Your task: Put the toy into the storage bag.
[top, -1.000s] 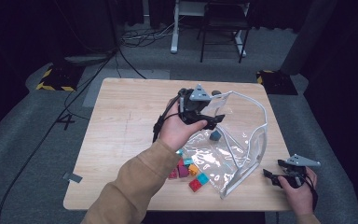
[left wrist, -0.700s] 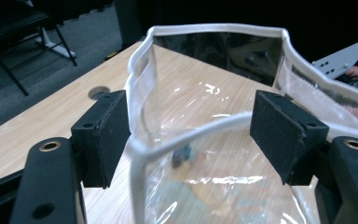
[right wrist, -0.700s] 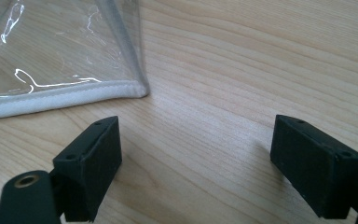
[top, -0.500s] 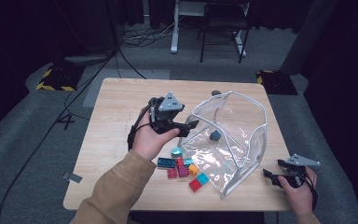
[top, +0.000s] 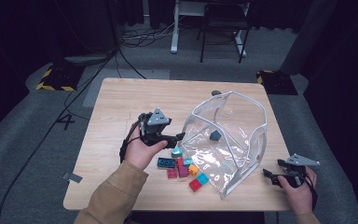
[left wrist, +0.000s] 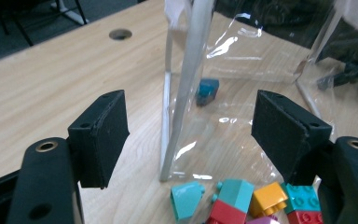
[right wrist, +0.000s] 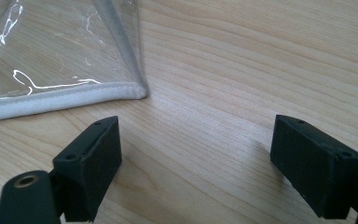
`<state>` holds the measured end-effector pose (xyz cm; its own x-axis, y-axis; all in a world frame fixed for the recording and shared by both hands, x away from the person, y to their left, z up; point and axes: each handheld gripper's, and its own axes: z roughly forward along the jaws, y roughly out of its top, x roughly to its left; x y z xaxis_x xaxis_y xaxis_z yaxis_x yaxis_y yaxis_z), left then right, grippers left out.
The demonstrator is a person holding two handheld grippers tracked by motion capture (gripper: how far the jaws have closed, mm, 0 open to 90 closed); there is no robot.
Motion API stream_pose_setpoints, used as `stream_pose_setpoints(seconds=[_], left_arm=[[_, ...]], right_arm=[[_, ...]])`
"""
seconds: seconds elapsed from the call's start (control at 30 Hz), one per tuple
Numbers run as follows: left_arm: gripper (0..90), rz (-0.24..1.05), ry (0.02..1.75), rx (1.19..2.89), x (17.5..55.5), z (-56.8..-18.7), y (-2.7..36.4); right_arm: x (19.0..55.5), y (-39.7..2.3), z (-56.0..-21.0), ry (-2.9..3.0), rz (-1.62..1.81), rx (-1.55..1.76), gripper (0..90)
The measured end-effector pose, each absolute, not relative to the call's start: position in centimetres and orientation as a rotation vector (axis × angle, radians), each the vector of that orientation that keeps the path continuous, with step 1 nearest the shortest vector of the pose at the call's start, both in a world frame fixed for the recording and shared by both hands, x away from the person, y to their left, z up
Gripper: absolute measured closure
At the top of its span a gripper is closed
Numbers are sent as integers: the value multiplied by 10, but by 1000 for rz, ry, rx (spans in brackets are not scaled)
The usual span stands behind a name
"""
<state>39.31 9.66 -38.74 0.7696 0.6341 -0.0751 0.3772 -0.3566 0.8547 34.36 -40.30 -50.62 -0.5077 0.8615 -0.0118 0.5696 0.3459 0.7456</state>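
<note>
Loading of toy blocks (top: 182, 168) into a clear bag (top: 242, 100) on a wooden table (top: 121, 102), judged to be at the approach to the next pick. One dark teal block (top: 215, 135) already inside the bag, seen through the plastic in the left gripper view (left wrist: 208, 89). The rest in a loose heap on the table just outside the bag's white-trimmed mouth (left wrist: 186, 84): red, magenta, orange, blue and teal pieces, touching one another. Left gripper (top: 179, 137) poised low over the near edge of that heap, pointing toward the bag, closest to a pale teal block (top: 177, 151) lying just below its jaws (left wrist: 186, 198). Jaws of the left gripper (left wrist: 191, 135) parted to a moderate width, pads bare, nothing gripped, the bag's trim in line behind the gap but not touched. Right gripper (top: 266, 175) at the table's right edge, near the bag's bottom corner (right wrist: 65, 100). Jaws there (right wrist: 196, 154) spread wide over bare wood, holding nothing, clear of the trim. Likely required next: a short drop of the left gripper so as to straddle a single block, a close on its flat sides without dragging in a neighbour, then a carry through the mouth, clear of the trim.
</note>
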Motion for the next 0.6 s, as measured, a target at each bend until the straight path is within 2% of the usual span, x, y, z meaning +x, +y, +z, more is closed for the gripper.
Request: stream_pose_setpoints(seconds=[0.6], left_arm=[[276,299,824,2036,403,-459,87]], right_arm=[[344,-403,-506,2210,980,1255,164]])
